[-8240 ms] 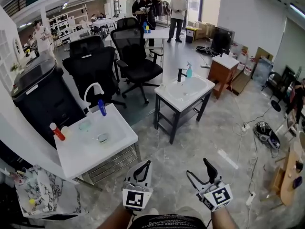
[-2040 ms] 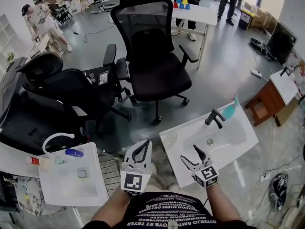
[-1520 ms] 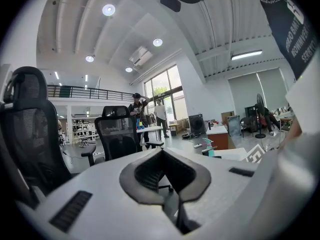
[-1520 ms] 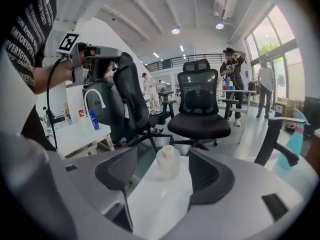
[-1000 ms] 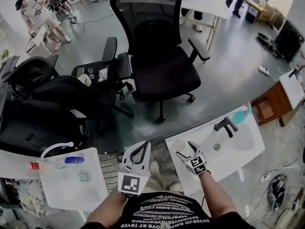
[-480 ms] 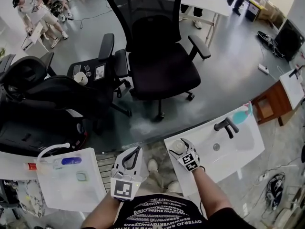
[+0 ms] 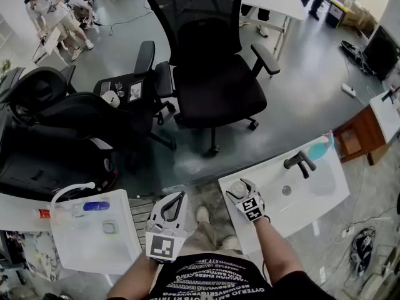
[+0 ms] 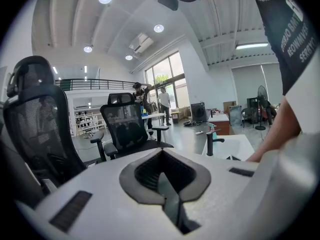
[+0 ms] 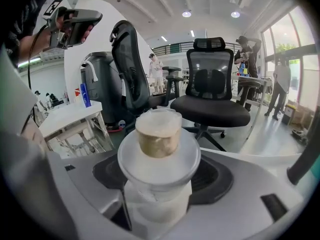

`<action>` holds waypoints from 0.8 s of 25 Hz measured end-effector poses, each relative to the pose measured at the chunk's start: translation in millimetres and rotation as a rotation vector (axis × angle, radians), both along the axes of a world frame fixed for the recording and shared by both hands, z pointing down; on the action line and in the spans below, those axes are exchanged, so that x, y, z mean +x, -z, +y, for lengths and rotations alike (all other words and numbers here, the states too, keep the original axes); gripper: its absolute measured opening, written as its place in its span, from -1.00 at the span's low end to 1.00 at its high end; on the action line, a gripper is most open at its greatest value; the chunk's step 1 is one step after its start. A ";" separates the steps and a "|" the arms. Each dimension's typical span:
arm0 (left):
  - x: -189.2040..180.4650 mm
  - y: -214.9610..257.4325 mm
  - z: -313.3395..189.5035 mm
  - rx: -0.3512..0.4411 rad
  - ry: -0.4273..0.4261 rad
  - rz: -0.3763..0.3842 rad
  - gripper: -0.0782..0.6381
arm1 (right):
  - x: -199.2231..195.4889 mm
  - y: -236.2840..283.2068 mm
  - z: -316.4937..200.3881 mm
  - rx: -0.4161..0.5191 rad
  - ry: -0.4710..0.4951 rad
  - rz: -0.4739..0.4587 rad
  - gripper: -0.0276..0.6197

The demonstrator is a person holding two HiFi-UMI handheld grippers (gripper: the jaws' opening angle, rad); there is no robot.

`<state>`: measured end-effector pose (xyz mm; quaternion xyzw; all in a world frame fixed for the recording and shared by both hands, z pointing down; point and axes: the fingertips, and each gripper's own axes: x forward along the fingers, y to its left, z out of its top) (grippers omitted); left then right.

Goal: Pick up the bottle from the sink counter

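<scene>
At the left corner of the white sink bench [image 7: 312, 199], a small pale bottle [image 7: 237, 187] with a wide white collar and a tan top stands upright. It is well apart from the black faucet [image 7: 299, 163] and the teal bottle [image 7: 320, 149] at the bench's far end. The right hand-held gripper [image 7: 244, 192] reaches over that corner with the pale bottle between its two jaws. The jaws are closing around it, yet in the right gripper view their dark pads [image 9: 107, 171] stand a little off the bottle's body on either side, so it is not yet clamped. The left hand-held gripper [image 7: 177, 197] is held over the floor between this bench and a second white sink bench [image 7: 69, 249] to the left. Its jaws are together with nothing between them. A black office chair [image 7: 212, 74] stands on the grey floor beyond both benches.
</scene>
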<state>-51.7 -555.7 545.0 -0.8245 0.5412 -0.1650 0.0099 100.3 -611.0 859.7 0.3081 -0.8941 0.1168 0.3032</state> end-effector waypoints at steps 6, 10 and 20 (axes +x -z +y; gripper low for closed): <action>14.1 4.6 6.5 0.015 -0.017 0.026 -0.78 | 5.6 30.8 19.6 -0.025 -0.013 -0.070 0.11; 30.3 9.8 14.0 0.027 -0.044 0.032 -0.78 | 8.0 62.9 37.8 -0.038 0.006 -0.087 0.11; 64.0 23.1 41.4 0.031 -0.069 0.082 -0.78 | 31.8 150.7 75.4 -0.010 0.027 -0.077 0.11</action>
